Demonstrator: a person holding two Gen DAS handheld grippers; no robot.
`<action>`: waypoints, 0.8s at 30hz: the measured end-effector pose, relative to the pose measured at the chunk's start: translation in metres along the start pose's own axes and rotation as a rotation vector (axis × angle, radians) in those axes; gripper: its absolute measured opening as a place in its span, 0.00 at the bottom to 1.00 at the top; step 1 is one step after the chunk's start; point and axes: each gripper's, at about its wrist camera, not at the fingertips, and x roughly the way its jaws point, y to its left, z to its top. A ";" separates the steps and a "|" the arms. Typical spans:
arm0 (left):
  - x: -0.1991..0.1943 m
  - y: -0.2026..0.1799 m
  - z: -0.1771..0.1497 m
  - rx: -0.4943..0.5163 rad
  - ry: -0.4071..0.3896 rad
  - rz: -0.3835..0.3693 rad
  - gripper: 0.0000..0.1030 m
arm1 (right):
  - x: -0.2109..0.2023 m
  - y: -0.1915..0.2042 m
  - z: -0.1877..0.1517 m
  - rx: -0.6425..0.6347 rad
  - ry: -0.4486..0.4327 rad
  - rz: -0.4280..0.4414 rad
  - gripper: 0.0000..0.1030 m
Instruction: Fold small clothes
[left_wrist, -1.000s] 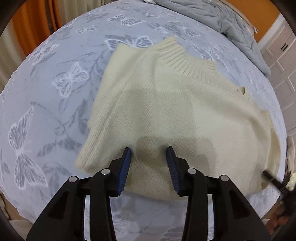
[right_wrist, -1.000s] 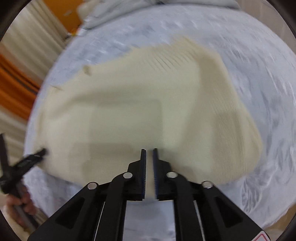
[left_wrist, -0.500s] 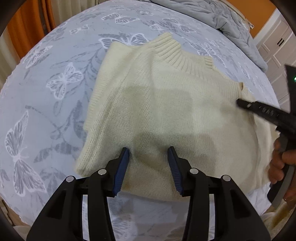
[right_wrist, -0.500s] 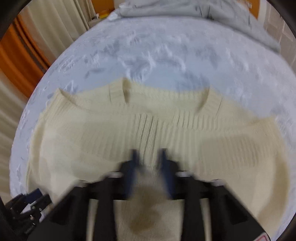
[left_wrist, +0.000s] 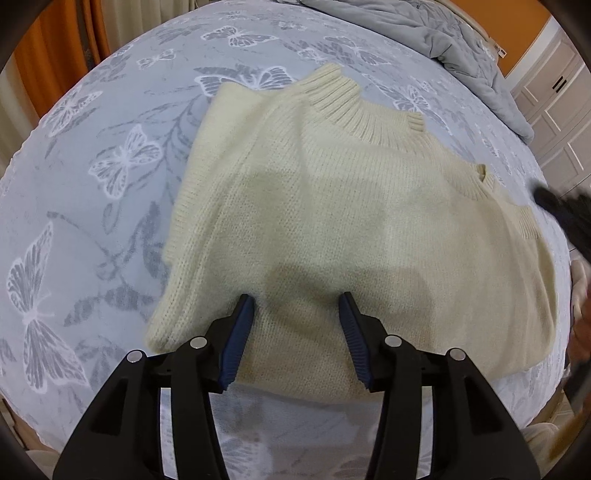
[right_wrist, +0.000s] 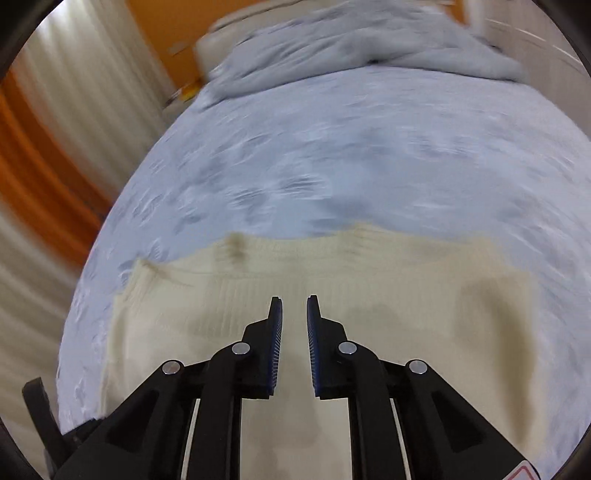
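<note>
A cream knitted sweater (left_wrist: 332, 206) lies folded on the bed, ribbed collar at the far side. My left gripper (left_wrist: 297, 302) is open and empty, its blue pads just over the sweater's near hem. In the right wrist view the sweater (right_wrist: 369, 295) fills the lower half, blurred by motion. My right gripper (right_wrist: 294, 308) is open with a narrow gap and holds nothing, hovering over the sweater. It shows as a dark blur at the right edge of the left wrist view (left_wrist: 565, 206).
The bed has a pale blue cover with white butterflies (left_wrist: 122, 162). A grey duvet (left_wrist: 443, 33) is heaped at the head of the bed. Orange curtains (right_wrist: 40, 177) hang at the left. White cupboard doors (left_wrist: 554, 92) stand at the right.
My right gripper opened, letting go of the sweater, and swung up and back over it. The left gripper stayed open and moved slightly closer.
</note>
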 end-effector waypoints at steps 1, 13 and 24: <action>0.000 -0.001 -0.001 0.005 -0.006 0.007 0.46 | -0.002 -0.033 -0.013 0.038 0.022 -0.067 0.10; -0.023 0.004 -0.012 -0.157 -0.029 -0.022 0.73 | -0.088 -0.155 -0.110 0.297 0.024 -0.157 0.47; -0.025 0.082 -0.057 -0.696 -0.065 -0.165 0.89 | -0.060 -0.174 -0.157 0.520 0.082 0.047 0.64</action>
